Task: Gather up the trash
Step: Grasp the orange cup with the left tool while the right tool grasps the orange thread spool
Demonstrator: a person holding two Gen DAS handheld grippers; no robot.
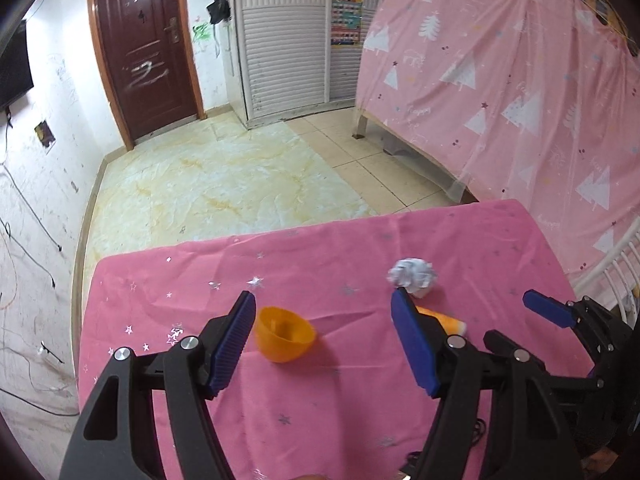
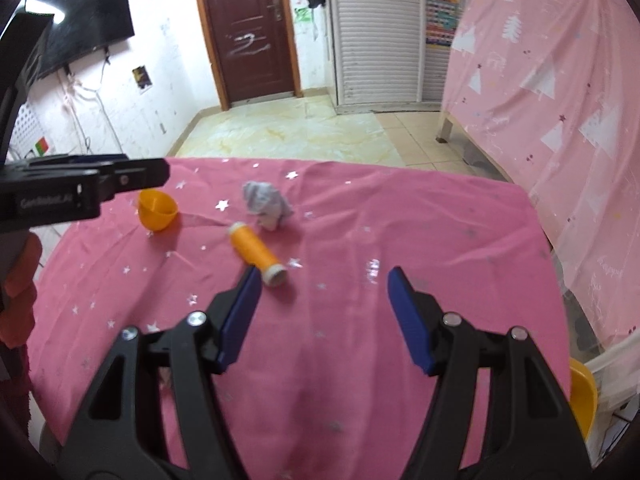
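Note:
A crumpled white paper ball [image 1: 412,276] lies on the pink star-print tablecloth [image 1: 320,400]; it also shows in the right wrist view [image 2: 266,204]. An orange thread spool [image 2: 256,252] lies beside it, partly hidden behind my left finger in the left wrist view [image 1: 444,320]. A small orange bowl [image 1: 284,334] sits to the left, also in the right wrist view [image 2: 157,210]. My left gripper [image 1: 324,304] is open and empty above the bowl. My right gripper [image 2: 322,278] is open and empty, just right of the spool.
The table's far edge [image 1: 304,232] drops to a tiled floor. A pink curtain [image 1: 520,100] hangs at the right, with a white railing [image 1: 608,272] beside the table. A yellow container [image 2: 582,396] sits off the table's right edge.

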